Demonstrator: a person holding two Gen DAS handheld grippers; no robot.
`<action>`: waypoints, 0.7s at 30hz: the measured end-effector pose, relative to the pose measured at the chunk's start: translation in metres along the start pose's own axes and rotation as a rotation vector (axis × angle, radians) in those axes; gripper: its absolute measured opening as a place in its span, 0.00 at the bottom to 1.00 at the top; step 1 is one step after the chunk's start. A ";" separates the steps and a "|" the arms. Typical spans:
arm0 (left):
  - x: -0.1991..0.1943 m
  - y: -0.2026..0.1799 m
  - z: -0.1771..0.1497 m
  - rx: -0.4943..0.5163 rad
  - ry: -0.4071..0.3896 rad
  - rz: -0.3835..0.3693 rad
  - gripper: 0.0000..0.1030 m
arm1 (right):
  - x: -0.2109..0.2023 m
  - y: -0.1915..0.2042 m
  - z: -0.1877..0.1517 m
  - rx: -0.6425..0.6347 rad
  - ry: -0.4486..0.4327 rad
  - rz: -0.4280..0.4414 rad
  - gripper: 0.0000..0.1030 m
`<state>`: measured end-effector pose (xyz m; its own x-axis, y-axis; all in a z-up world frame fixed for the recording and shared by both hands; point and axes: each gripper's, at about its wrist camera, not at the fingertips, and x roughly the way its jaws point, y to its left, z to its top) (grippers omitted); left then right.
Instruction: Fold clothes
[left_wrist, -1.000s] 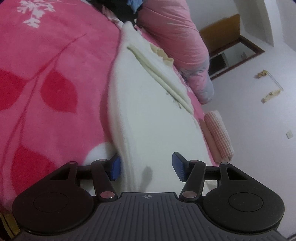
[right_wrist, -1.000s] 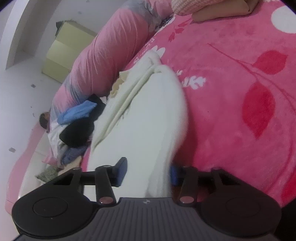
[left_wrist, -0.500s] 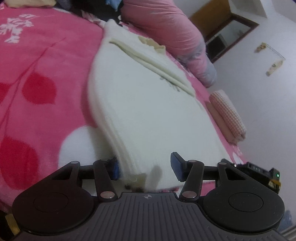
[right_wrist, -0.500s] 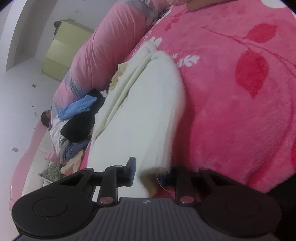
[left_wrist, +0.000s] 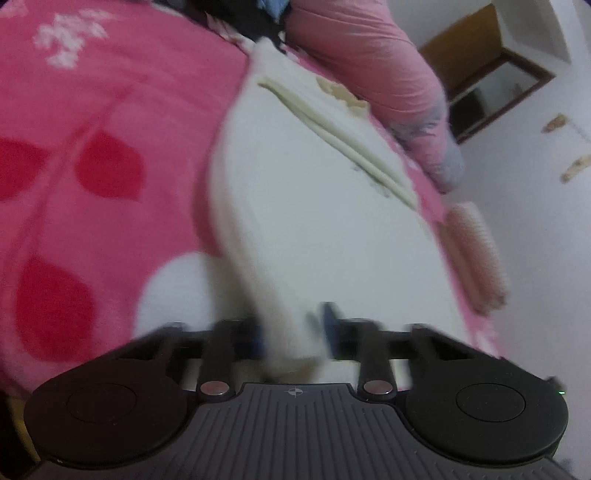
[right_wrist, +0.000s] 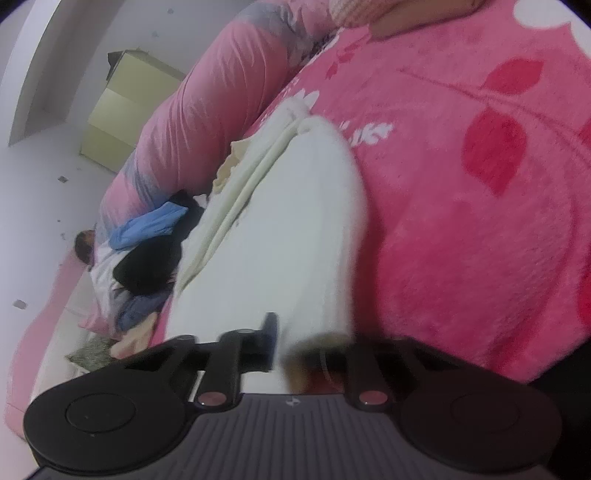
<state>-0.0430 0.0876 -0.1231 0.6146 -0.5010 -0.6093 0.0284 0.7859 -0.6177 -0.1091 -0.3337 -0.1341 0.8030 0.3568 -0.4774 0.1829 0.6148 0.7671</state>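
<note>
While the cream-white fleece garment (left_wrist: 314, 221) lies spread lengthwise on the bed's pink plush blanket with red leaf prints (left_wrist: 96, 155), both grippers meet it at its near hem. Left wrist view: the left gripper (left_wrist: 293, 332) has its jaws drawn in tight on a bunched fold of the hem, the fabric pinched between the blue pads (left_wrist: 332, 321); the picture is blurred. Right wrist view: the right gripper (right_wrist: 295, 339) likewise has its jaws closed on the thick near edge of the same garment (right_wrist: 288, 229), which rises between them. Beyond the garment, a long pink bolster (right_wrist: 192, 122) runs along the far side of the bed, with a heap of blue and black clothes (right_wrist: 147, 251) beside it. A pink checked folded cloth (left_wrist: 476, 254) lies near the bed's edge. No brand, label or legible writing can be made out; only small cross marks on the gripper housings show.
</note>
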 end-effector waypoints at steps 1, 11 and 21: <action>-0.002 -0.001 0.000 0.006 -0.010 0.010 0.06 | -0.001 0.001 -0.001 -0.011 -0.013 -0.009 0.06; -0.040 -0.019 -0.002 0.094 -0.116 -0.017 0.03 | -0.035 0.031 -0.004 -0.106 -0.129 0.016 0.04; -0.070 -0.028 -0.016 0.146 -0.162 -0.050 0.02 | -0.073 0.052 -0.010 -0.194 -0.185 0.031 0.03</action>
<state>-0.0995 0.0952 -0.0711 0.7282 -0.4848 -0.4845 0.1681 0.8116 -0.5595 -0.1639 -0.3202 -0.0635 0.8996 0.2543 -0.3549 0.0587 0.7351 0.6754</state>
